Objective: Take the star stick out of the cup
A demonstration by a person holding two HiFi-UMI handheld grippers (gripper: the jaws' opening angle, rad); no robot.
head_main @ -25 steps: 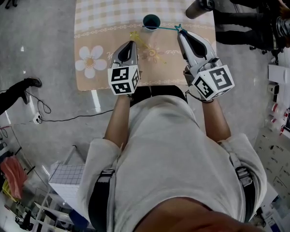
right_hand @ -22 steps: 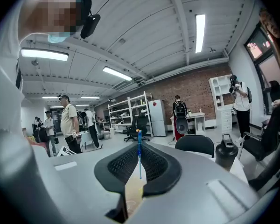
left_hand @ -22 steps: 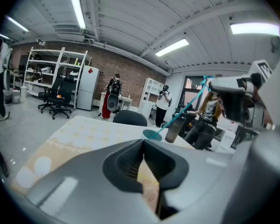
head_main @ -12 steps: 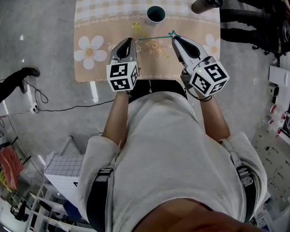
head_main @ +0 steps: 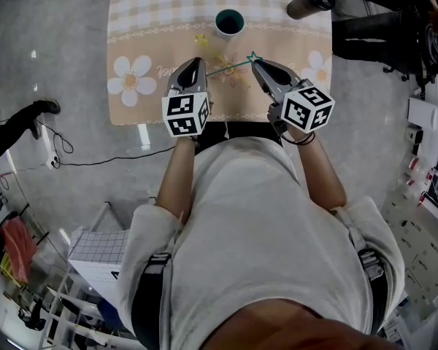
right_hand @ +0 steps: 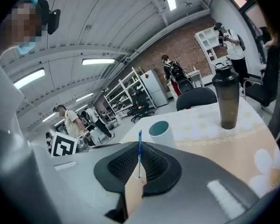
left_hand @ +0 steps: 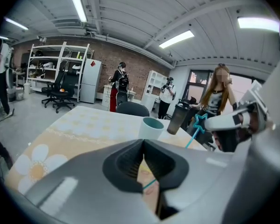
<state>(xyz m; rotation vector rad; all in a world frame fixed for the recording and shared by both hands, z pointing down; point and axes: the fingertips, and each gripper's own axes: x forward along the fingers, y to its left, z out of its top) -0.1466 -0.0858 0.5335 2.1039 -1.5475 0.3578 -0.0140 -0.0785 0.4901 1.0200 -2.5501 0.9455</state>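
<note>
The teal star stick (head_main: 230,66) is outside the white cup (head_main: 229,22) and hangs above the cloth in front of it. My right gripper (head_main: 253,63) is shut on it close to the star (head_main: 252,57). The thin shaft slants down toward my left gripper (head_main: 196,63), which is shut. In the left gripper view the star (left_hand: 199,120) shows beside the right gripper's tip, and the shaft's end (left_hand: 149,185) shows in the slit below my jaws; whether it touches them I cannot tell. The right gripper view has the stick (right_hand: 139,155) standing up between the pads, with the cup (right_hand: 161,132) beyond.
A dark shaker bottle (head_main: 310,0) stands at the table's far right corner. A yellow stick (head_main: 206,48) lies on the flowered cloth (head_main: 131,86) near the cup. A seated person's legs (head_main: 372,35) are right of the table. Chairs, shelves and standing people are behind.
The right gripper has pulled the star stick back from the cup's rim toward me and leftward. The stick's free end now lies by the left gripper. The left gripper has stayed shut.
</note>
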